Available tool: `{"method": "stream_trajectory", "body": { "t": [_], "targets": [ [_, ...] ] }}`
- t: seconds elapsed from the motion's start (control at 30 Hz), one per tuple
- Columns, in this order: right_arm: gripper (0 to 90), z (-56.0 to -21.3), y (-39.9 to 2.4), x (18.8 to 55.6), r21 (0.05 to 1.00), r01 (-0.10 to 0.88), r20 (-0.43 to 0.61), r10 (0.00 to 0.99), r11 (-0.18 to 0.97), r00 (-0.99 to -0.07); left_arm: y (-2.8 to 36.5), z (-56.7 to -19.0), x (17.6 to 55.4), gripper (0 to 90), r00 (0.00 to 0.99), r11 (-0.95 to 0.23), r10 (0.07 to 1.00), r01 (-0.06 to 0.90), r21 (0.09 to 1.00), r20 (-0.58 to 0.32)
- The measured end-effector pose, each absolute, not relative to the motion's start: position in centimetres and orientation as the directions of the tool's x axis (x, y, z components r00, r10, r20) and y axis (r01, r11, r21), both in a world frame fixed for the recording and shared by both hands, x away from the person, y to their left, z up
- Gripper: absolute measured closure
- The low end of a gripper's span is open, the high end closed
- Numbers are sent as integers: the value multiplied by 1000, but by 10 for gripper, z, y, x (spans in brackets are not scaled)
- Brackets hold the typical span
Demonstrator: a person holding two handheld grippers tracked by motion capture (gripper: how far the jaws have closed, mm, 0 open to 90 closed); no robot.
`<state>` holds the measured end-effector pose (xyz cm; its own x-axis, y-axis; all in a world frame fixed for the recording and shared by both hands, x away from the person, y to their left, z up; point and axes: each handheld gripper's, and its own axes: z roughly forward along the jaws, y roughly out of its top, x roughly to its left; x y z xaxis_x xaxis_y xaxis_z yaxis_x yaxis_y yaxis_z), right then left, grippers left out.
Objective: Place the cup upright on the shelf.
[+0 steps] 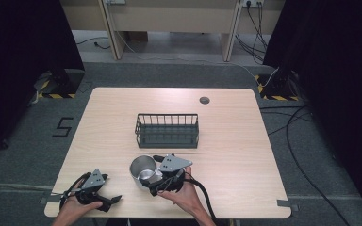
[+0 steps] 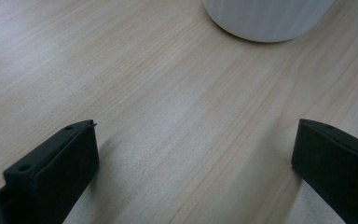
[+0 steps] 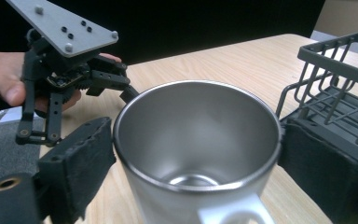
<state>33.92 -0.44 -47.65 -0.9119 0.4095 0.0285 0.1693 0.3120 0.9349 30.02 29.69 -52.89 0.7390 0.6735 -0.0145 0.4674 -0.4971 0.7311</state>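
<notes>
A steel mug (image 1: 140, 165) with a white outside stands upright on the wooden table (image 1: 226, 141) near its front edge. My right gripper (image 1: 151, 175) reaches around it from the right. In the right gripper view the mug (image 3: 200, 116) sits between my right gripper's (image 3: 196, 158) jaws, its handle towards the camera. Both pads (image 3: 81, 158) lie close beside its wall, and I read them as open. My left gripper (image 1: 109, 190) rests at the front left, open and empty. In the left gripper view my left gripper (image 2: 196, 154) stands wide over bare wood, with the mug's base (image 2: 268, 18) ahead.
A dark wire basket (image 1: 167, 129), empty, stands mid-table just behind the mug, and its corner (image 3: 335, 93) is close on the right in the right gripper view. A small round grommet (image 1: 204, 100) sits near the far edge. Cables trail from both grippers.
</notes>
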Motion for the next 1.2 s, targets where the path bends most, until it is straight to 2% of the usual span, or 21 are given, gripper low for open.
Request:
{"method": "stream_trajectory", "body": {
  "t": [0.17,0.53,1.2],
  "targets": [
    [63,-477,6,340,928,182,28,427,325,-904,297,-529,300,0,739,-497,673,467,731,-15],
    [44,-475,16,345,914,206,37,435,349,-900,297,-529,300,0,739,-498,673,467,731,-14],
    [58,-474,24,350,898,226,45,432,377,-901,297,-529,300,0,740,-498,673,467,731,-14]
  ]
}}
